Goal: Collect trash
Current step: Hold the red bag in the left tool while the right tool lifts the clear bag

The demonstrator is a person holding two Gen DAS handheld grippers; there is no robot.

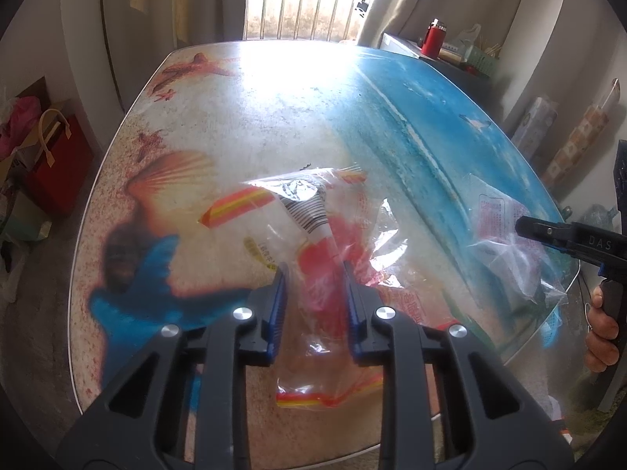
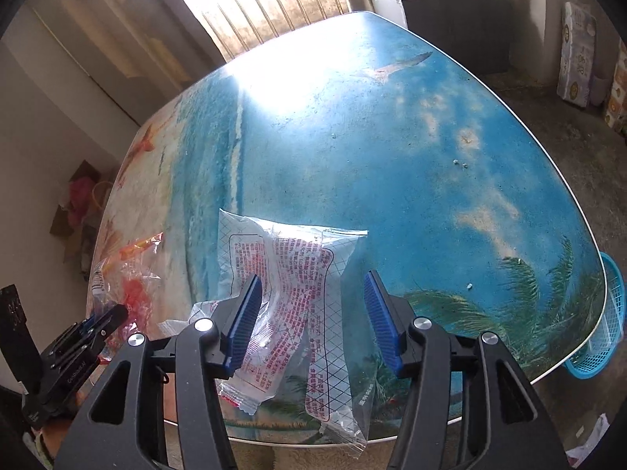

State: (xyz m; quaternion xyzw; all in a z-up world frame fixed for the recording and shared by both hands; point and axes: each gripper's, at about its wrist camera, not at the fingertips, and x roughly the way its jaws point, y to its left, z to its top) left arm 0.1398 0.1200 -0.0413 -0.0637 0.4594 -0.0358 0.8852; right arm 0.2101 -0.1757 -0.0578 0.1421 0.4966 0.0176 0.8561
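Note:
A crumpled clear bag with red and orange print [image 1: 321, 258] lies on the beach-print table [image 1: 274, 117]. My left gripper [image 1: 315, 270] is shut on it, and the film bunches between the blue pads and spreads past both sides. The same bag [image 2: 133, 286] and left gripper [image 2: 117, 313] show at the lower left of the right wrist view. A white wrapper with red text [image 2: 290, 286] lies at the table's near edge, partly overhanging it. My right gripper [image 2: 313, 282] stands open astride it; the right pad is clear of the wrapper. From the left wrist view, the right gripper [image 1: 523, 227] reaches over that wrapper [image 1: 497, 211].
A blue plastic basket [image 2: 603, 333] sits below the table's right edge. A person's hand [image 1: 603, 333] holds the right gripper's handle. A red bag [image 1: 58, 164] and clutter stand on the floor at the left. A cabinet with a red flask [image 1: 433, 37] is behind the table.

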